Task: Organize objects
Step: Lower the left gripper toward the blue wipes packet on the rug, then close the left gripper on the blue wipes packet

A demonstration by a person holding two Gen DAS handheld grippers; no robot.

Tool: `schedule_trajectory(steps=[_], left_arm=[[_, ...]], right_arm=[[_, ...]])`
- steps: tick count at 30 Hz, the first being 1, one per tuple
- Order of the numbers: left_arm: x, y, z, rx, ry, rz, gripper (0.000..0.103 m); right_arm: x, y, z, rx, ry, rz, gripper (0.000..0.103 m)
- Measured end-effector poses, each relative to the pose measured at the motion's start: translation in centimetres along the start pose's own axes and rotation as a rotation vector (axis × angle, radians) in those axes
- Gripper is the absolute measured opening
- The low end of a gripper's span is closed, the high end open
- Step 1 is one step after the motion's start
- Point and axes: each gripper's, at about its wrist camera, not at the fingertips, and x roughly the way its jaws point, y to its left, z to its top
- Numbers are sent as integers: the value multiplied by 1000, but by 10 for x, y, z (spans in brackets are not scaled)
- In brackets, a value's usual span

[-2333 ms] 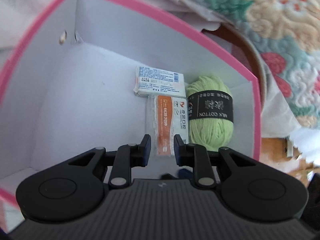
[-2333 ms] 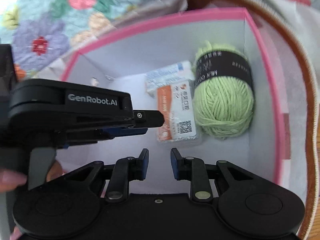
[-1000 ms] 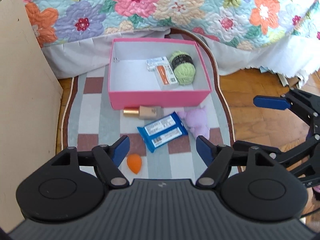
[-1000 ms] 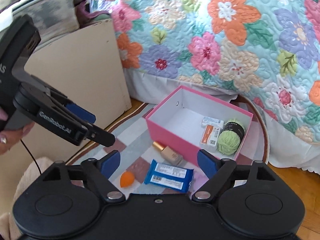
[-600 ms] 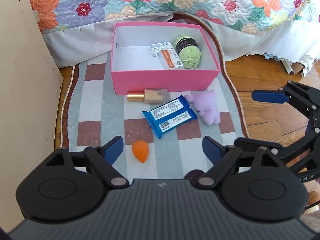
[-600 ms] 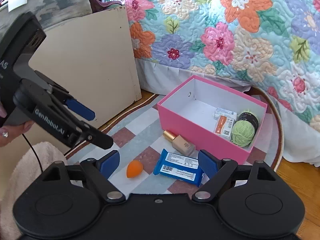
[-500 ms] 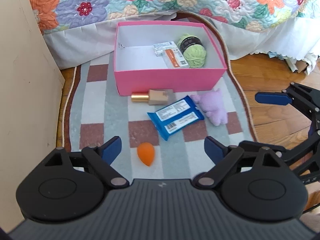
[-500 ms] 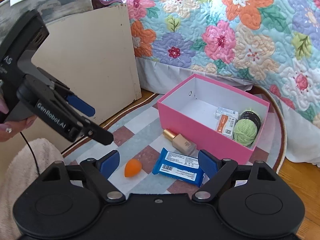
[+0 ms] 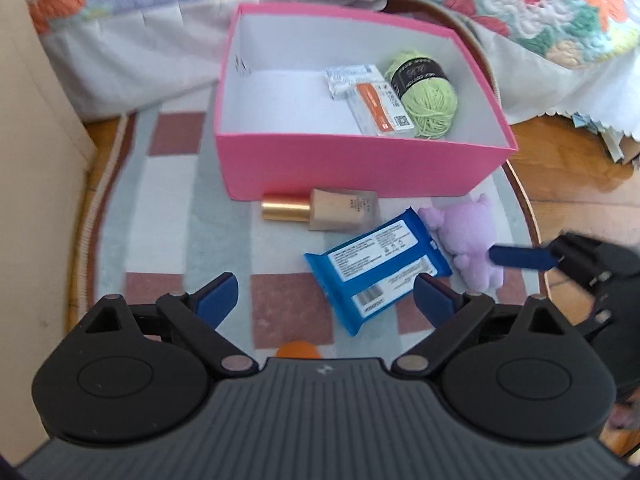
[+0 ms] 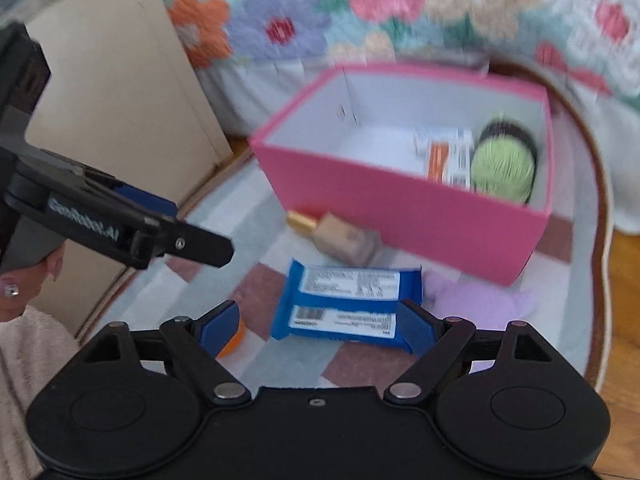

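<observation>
Left gripper [image 9: 326,296]: jaws spread wide, nothing between the pads; they have just been opening. Right gripper [image 10: 318,322]: also spread wide, empty.

Step in hand, as I read it: pick the next loose item off the rug and get it into the box. Which gripper takes which is not settled yet.

Doing it well:
- Wipes pack [image 9: 378,266] is flat and soft. Come down over its short width, pads square to the long edges, close only once both pads are past the top face. Pinching a corner will likely just crumple the wrapper.
- Sponge [image 9: 300,349] is small and round; centre it between the pads or it may squirt out.
- Two grippers close together over one cluster: keep them on separate items to avoid a clash.

Where things lie:
- Pack: just ahead of the left gripper, nearer its right finger; dead ahead of the right gripper, partly between its fingertips in that view, not touched as far as I can tell.
- Sponge: at the left gripper's base, mostly hidden by its body; beside the right gripper's left finger.
- Plush [image 9: 470,240]: right of the pack, touching it; the right gripper's blue pad overlaps it in the left view, contact unclear.
- Bottle [image 9: 320,210]: beyond the pack, lying against the box wall.
- Box [image 9: 360,164]: farthest ahead, holding yarn [image 9: 428,96] and two packets [image 9: 366,94] at its right end; left half free.
</observation>
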Motion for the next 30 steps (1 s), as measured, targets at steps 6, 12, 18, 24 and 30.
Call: schedule_trajectory(steps=[6,12,18,24,30], left_arm=[[36,4,-1,-52,18,-34,92],[63,6,-10,-37,47,-32,91],[88,17,-17,-122,98,-87,73],[94,31,-20,-235,114,-175,49],[94,29,-28,-237,97,-153,38]], right_arm=[[38,-20,-5,38,21,-34,88],[59,-37,-11,115,65,-55,85],[71,-40,-12,129,88,-40,83],[70,-47,-8,201,89,-30,56],[56,-39,-16,197,103,-21,37]])
